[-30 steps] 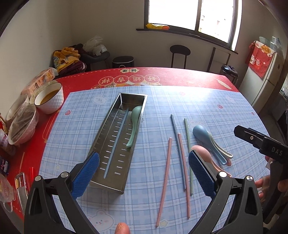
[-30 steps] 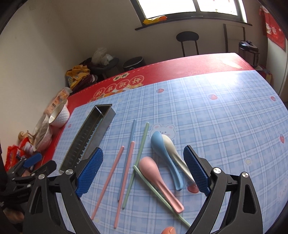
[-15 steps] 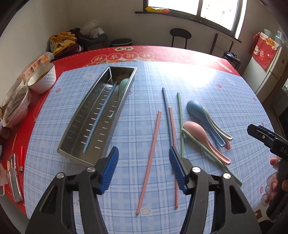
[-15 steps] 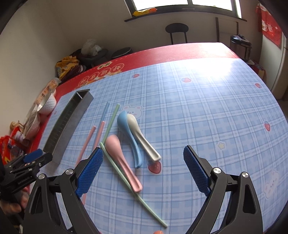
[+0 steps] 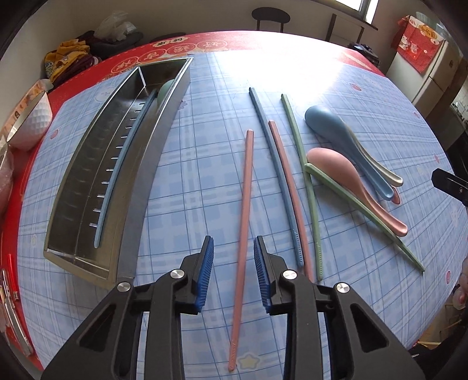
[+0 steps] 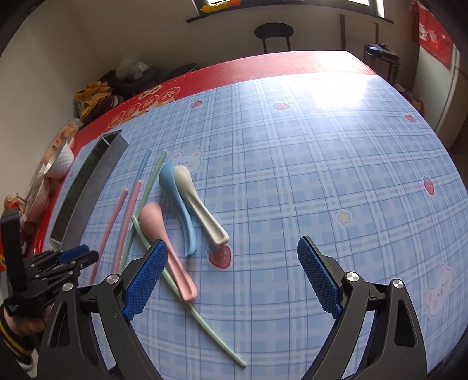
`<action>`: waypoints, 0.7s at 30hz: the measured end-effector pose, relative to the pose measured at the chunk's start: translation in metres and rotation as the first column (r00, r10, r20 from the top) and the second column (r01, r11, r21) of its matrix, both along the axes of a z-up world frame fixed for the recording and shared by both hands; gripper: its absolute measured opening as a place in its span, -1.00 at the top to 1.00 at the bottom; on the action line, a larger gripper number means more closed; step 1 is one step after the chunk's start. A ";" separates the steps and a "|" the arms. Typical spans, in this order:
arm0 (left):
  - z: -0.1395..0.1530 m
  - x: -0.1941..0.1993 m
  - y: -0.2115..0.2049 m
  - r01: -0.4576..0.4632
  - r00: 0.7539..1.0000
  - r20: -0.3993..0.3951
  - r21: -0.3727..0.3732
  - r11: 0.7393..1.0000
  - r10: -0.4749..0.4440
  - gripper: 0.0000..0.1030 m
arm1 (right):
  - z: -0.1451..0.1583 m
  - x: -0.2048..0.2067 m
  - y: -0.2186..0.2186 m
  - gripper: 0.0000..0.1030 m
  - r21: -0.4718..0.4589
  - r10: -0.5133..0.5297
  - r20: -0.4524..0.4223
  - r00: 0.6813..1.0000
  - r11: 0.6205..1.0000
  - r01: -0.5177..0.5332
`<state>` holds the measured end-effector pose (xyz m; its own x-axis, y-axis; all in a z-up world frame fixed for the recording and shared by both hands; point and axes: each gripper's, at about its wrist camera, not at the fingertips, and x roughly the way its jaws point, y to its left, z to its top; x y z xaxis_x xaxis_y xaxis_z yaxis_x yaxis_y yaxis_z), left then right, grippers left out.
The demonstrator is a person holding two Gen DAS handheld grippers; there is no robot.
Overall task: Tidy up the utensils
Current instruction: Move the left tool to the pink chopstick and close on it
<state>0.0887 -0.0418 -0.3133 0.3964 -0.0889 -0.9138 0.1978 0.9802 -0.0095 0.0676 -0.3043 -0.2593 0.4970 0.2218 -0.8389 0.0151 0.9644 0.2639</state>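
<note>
My left gripper (image 5: 233, 248) points down over a pink chopstick (image 5: 245, 190). Its jaws are closing, the chopstick lies between the blue pads (image 5: 208, 263), and a gap shows on both sides. The steel tray (image 5: 140, 175) to the left holds a blue chopstick (image 5: 117, 175) and a green spoon (image 5: 165, 89). To the right lie a blue, a pink and two green chopsticks, a pink spoon (image 5: 336, 163), a blue spoon (image 5: 330, 122) and a grey spoon (image 6: 199, 210). My right gripper (image 6: 231, 245) hangs open above the spoon handles with nothing between its fingers.
A white bowl (image 5: 29, 122) and other dishes stand along the table's left red border. Small items (image 5: 8, 292) lie at the near left edge. A stool (image 5: 270, 14) and a pile of clothes (image 5: 70, 58) are behind the table. Bare blue cloth (image 6: 321, 146) fills the right half.
My left gripper has sunk toward the table and its jaws have narrowed around the pink chopstick. The right gripper has shifted right past the spoons and stayed open.
</note>
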 end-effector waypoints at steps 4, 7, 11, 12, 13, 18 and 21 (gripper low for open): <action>-0.007 0.003 -0.001 0.009 1.000 -0.021 0.025 1.000 -0.008 0.59 | -0.002 0.001 -0.002 -0.69 0.002 -0.011 -0.008 1.000 1.000 0.011; -0.008 0.003 -0.003 0.014 1.000 -0.014 0.037 0.999 -0.014 0.62 | -0.003 0.001 -0.002 -0.69 0.001 -0.015 -0.013 1.000 1.000 0.015; -0.009 0.003 -0.003 0.015 1.000 -0.005 0.038 0.999 -0.015 0.62 | -0.007 0.001 -0.002 -0.69 0.005 -0.022 -0.028 0.999 1.000 0.022; -0.009 0.003 -0.004 0.019 1.000 -0.002 0.041 0.999 -0.019 0.62 | -0.008 0.001 -0.002 -0.69 0.006 -0.024 -0.032 0.999 1.000 0.024; -0.010 0.004 -0.004 0.022 1.000 0.000 0.043 0.999 -0.022 0.62 | -0.009 0.000 -0.001 -0.69 0.006 -0.024 -0.036 0.999 1.000 0.025; -0.007 -0.005 -0.005 0.019 1.000 0.021 0.031 0.999 -0.020 0.63 | -0.014 -0.001 0.002 -0.69 0.007 -0.018 -0.053 0.998 1.000 0.018; -0.008 -0.008 -0.004 0.023 0.999 0.034 0.030 0.999 -0.024 0.63 | -0.015 -0.002 0.004 -0.69 0.008 -0.016 -0.059 0.998 1.000 0.017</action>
